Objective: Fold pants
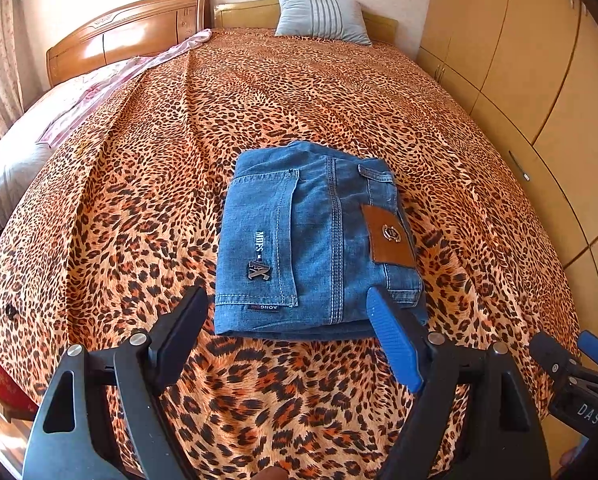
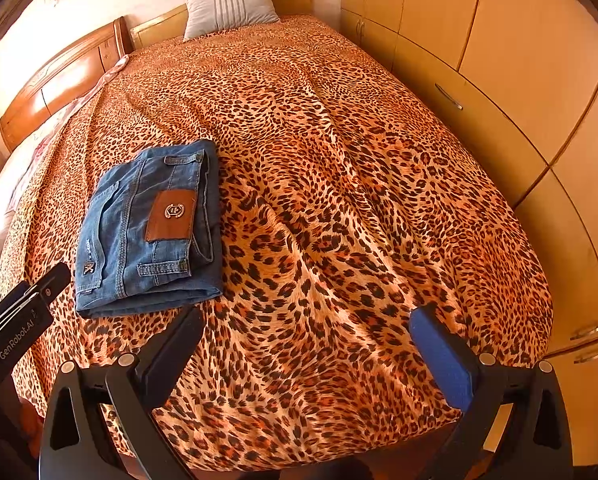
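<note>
Folded blue jeans [image 1: 315,236] flat on leopard-print bedspread [image 1: 139,160], centre of left wrist view, just beyond left gripper [image 1: 287,312]; jaws apart, empty. In right wrist view, left of right gripper [image 2: 305,326], also spread wide, empty. Pocket lettering perhaps "MRS", metal "AX" badge; brown leather patch [image 1: 387,236].

Open bedspread [image 2: 339,200] all round, wardrobe [image 2: 499,80] walling right, folded jeans [image 1: 315,240] central
</note>
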A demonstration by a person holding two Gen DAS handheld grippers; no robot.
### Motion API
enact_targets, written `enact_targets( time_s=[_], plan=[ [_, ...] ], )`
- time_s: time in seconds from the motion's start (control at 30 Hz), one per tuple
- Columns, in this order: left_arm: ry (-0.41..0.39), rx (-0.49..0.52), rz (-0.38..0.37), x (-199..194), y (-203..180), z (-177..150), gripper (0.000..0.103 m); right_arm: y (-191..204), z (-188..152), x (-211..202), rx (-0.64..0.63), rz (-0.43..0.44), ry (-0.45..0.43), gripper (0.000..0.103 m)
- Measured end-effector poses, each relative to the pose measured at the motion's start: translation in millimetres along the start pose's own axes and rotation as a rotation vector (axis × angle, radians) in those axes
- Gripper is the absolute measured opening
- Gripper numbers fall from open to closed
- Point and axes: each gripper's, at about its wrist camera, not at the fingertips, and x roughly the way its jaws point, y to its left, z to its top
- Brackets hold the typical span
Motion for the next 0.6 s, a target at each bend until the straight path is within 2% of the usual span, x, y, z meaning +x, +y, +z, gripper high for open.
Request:
enact_targets(
  time_s=[0.6],
  plan=[
    [0.012,0.027,-0.015,-0.1,-3.3,-1.2,0.082,1.6,-0.1,1.1,-0.007,-0.005,0.003,0.103]
  ],
)
